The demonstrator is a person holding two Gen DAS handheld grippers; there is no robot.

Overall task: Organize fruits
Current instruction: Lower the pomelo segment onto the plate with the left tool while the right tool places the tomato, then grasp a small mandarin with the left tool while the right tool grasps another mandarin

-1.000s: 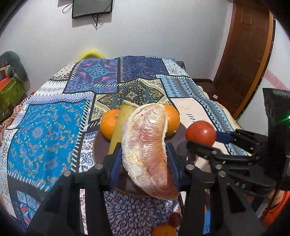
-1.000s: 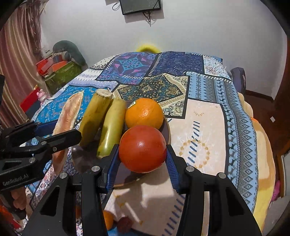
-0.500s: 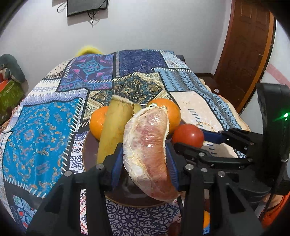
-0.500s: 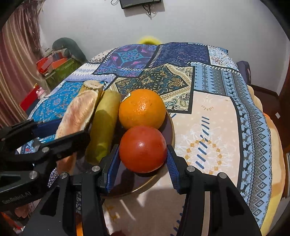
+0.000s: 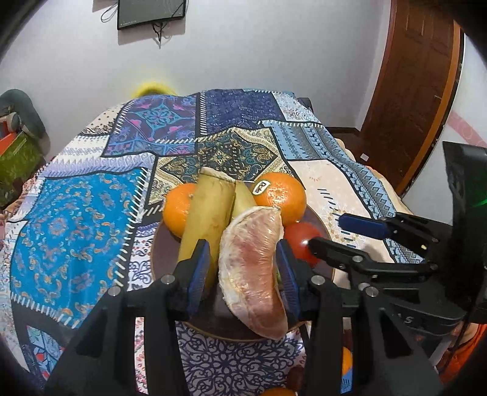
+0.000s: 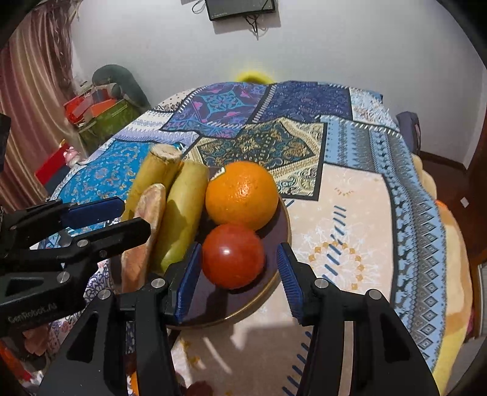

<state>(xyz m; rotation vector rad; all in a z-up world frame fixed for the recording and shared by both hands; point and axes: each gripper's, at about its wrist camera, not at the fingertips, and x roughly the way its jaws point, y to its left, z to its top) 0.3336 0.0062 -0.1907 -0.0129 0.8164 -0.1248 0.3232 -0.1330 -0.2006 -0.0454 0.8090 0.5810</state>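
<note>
Left wrist view: the left claw (image 5: 243,268) stands wide around a plastic-wrapped pink pomelo wedge (image 5: 252,274) at lower centre, over the dark round plate (image 5: 161,249).

Right wrist view: the right claw (image 6: 240,277) is spread wide, the round red tomato (image 6: 232,256) resting on the plate at centre, touching its left pad.

home, prob bedroom | patchwork quilt (image 5: 91,219) on bed | wall TV (image 6: 240,9) | wood door (image 5: 411,91) | curtain (image 6: 33,106)
</note>
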